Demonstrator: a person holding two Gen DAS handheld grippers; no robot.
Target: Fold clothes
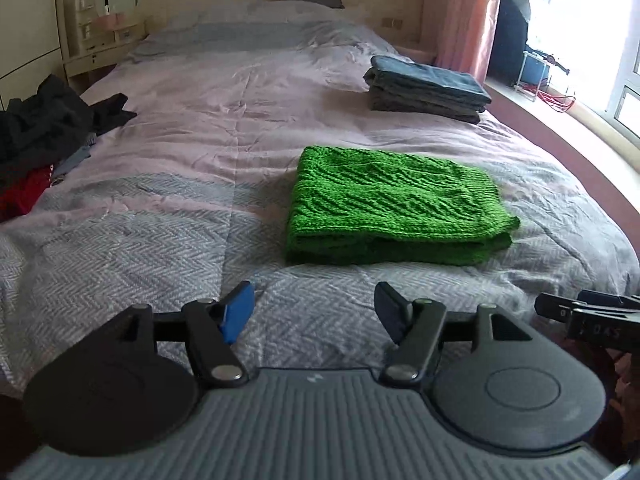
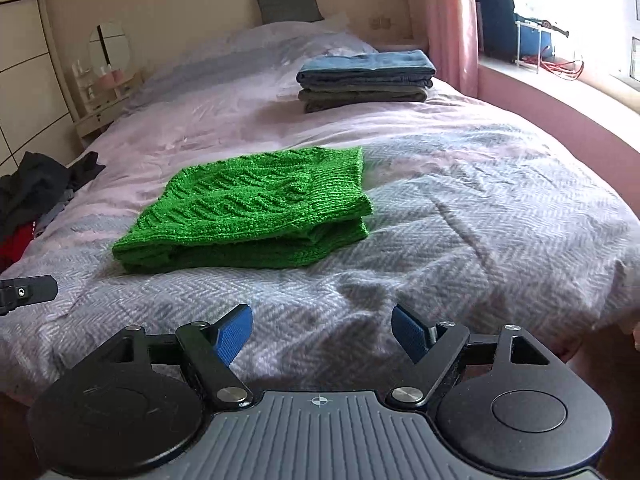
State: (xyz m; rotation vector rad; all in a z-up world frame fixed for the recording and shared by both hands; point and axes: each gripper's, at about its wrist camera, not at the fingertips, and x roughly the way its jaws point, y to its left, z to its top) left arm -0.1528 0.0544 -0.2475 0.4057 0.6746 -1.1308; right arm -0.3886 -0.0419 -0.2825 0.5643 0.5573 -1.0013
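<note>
Unfolded dark and red clothes pile: heaped at bed's left edge. Green cable-knit sweater: folded flat, mid-bed, ahead of both grippers, untouched. Folded blue-grey stack: beyond, right. Left gripper, right gripper: jaws wide apart, empty.

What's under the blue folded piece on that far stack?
Under the blue folded piece lie grey folded clothes, resting on the bedcover. How many garments the stack holds, and what kind, is hidden by the folds.
</note>
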